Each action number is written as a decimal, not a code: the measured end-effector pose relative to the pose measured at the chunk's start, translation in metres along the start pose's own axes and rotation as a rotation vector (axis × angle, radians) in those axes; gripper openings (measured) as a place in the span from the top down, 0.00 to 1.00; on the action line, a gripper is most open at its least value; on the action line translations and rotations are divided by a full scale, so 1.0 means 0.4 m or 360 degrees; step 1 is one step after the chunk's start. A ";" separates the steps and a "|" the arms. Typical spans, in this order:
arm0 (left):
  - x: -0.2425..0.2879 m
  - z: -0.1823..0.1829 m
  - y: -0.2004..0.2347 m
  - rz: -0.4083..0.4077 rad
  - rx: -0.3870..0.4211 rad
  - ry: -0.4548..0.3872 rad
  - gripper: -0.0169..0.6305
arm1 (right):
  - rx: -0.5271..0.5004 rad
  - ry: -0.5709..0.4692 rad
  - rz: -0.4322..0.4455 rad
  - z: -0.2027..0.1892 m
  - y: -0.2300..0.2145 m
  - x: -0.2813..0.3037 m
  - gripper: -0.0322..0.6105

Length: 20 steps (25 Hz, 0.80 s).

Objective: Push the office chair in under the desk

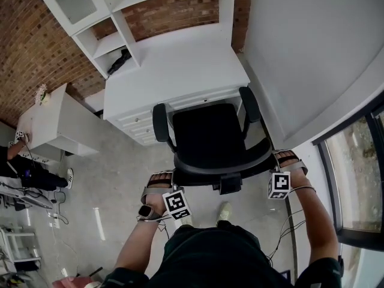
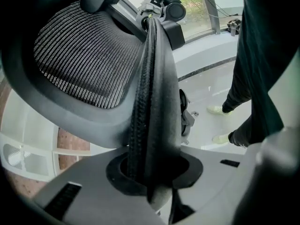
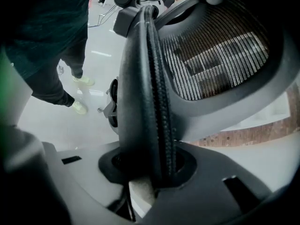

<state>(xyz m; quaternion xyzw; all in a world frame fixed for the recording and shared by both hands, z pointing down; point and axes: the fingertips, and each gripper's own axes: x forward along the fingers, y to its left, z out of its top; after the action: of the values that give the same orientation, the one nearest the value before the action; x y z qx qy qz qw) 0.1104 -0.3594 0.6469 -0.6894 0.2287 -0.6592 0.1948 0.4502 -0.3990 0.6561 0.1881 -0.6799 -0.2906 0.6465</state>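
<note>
Black mesh-back office chair (image 1: 207,137) faces the white bench (image 1: 180,59). Seat front is about at the bench's front edge, backrest toward the person. Looks partly in, not home yet.

Left gripper (image 1: 159,180) is clamped on the padded backrest rim (image 2: 152,102) at the chair's left side, right gripper (image 1: 288,159) clamped on the same rim at the right. Both gripper views show the rim wedged betw. the jaws, pads pressing on it.

Step in hand, IMO: straight push fwd into the kneehole.
- Equal force on both sides, else the castors will prob. yaw the chair.
- Push low and level along the floor. The mesh back likely flexes/reclines if loaded at the top.
- No need to re-grip; hold looks symmetric enough.

Watch-outs:
- Black armrests (image 1: 160,122): the left one sits just beside the white drawer stack (image 1: 139,125), the right one near the bench's right end. Can't tell whether they clear under the top, so go slow and stop on contact.
- White wall (image 1: 312,53) is close on the right, so little room to swing that way.
- Loose cables (image 1: 279,236) on the floor by the person's pale shoes (image 1: 225,210): trip/snag risk for feet, not in the chair's path.

Not in the way: white shelf unit (image 1: 114,44) on the bench, red brick wall (image 1: 24,41), small white side table (image 1: 57,122) well apart to the left, dark-framed window (image 1: 354,185).
</note>
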 end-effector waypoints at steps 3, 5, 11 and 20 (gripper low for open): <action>0.007 0.021 0.000 0.0000 -0.0022 0.0012 0.85 | -0.0021 -0.0020 0.0000 -0.021 -0.011 0.010 0.81; 0.012 0.034 0.003 0.0005 -0.0033 0.0018 0.85 | -0.0029 -0.0032 0.0007 -0.034 -0.015 0.020 0.81; 0.021 0.034 0.016 0.0009 -0.0037 0.0017 0.85 | -0.0015 -0.0035 0.0031 -0.036 -0.023 0.027 0.82; 0.022 0.028 0.004 -0.0018 -0.0060 -0.0006 0.84 | 0.0019 -0.0047 0.0015 -0.028 -0.020 0.036 0.79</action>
<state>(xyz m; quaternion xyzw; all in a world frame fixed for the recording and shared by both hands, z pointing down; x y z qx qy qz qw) 0.1215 -0.3662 0.6526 -0.6954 0.2367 -0.6546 0.1785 0.4591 -0.4158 0.6619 0.1845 -0.6919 -0.2862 0.6366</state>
